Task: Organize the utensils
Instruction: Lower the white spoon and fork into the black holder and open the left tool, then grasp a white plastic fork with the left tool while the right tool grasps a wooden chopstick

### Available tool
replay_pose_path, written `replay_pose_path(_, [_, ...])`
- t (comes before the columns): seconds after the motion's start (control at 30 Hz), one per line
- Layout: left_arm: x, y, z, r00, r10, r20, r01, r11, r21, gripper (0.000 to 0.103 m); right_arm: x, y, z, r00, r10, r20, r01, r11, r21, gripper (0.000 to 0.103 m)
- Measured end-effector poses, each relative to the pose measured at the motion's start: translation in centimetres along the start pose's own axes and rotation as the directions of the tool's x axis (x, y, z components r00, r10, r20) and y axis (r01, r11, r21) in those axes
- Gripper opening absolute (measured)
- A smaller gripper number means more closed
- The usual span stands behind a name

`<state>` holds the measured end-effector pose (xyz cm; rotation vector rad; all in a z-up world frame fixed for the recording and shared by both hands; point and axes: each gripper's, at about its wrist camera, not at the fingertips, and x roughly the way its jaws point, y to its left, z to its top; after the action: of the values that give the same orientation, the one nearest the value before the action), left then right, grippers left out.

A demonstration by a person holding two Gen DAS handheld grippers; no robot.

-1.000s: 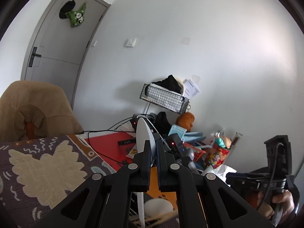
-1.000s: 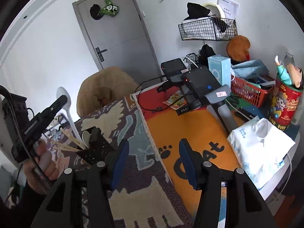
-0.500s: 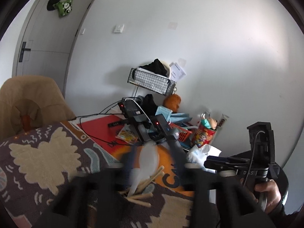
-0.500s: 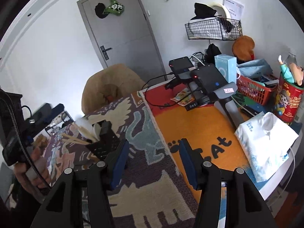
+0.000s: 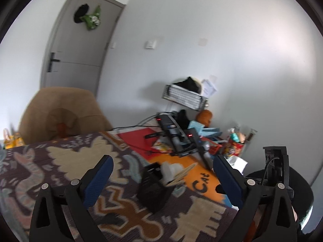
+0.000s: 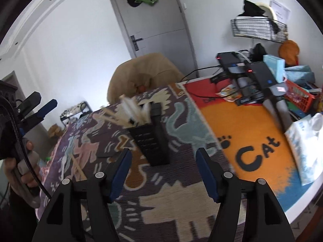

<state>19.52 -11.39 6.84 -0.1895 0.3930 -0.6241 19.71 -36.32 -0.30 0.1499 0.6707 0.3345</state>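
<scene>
A black perforated utensil holder [image 6: 151, 139] stands on the patterned rug and shows in the left wrist view [image 5: 154, 187] too. It holds white spoons [image 6: 141, 111] and wooden chopsticks [image 6: 113, 116]. One loose chopstick [image 6: 77, 168] lies on the rug to its left. My left gripper [image 5: 161, 173] is open and empty, back from the holder. My right gripper [image 6: 163, 159] is open and empty, just in front of the holder.
An orange cat mat [image 6: 242, 133] lies right of the rug. A white tissue pack [image 6: 304, 141], a red basket [image 6: 296, 94], black devices on stands [image 6: 260, 74] and a wire shelf [image 6: 260, 28] crowd the right side. A tan chair [image 6: 145, 74] stands behind the table.
My left gripper has opened and let go of the white spoon, which now stands in the holder, and has pulled back. The right gripper has moved closer to the holder.
</scene>
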Motion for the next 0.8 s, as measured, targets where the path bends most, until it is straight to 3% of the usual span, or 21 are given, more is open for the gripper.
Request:
replay_pose_path(0.17, [-3.1, 2.4, -1.0, 0.995, 0.097, 0.001, -0.097, 0.995, -0.034, 0.102, 1.5, 2.7, -0.9, 0.998, 0.042, -0.04, -0.044, 0.998, -0.045, 0.066])
replay_pose_path(0.43, [-7.6, 6.2, -3.2, 0.967, 0.255, -0.018, -0.255, 0.96, -0.113, 0.102, 4.2, 7.5, -2.7, 0.986, 0.122, -0.116, -0.14, 0.976, -0.165, 0.065])
replay_pose_path(0.67, [-11.0, 8.9, -5.4, 0.936, 0.348, -0.054, -0.352, 0.917, -0.188, 0.102, 6.9, 11.0, -4.5, 0.965, 0.164, -0.204, -0.211, 0.948, -0.238, 0.055])
replay_pose_path(0.8, [-12.7, 10.3, -6.5, 0.919, 0.389, -0.063, -0.392, 0.89, -0.234, 0.098, 8.8, 12.6, -5.7, 0.948, 0.175, -0.265, -0.245, 0.934, -0.26, 0.04])
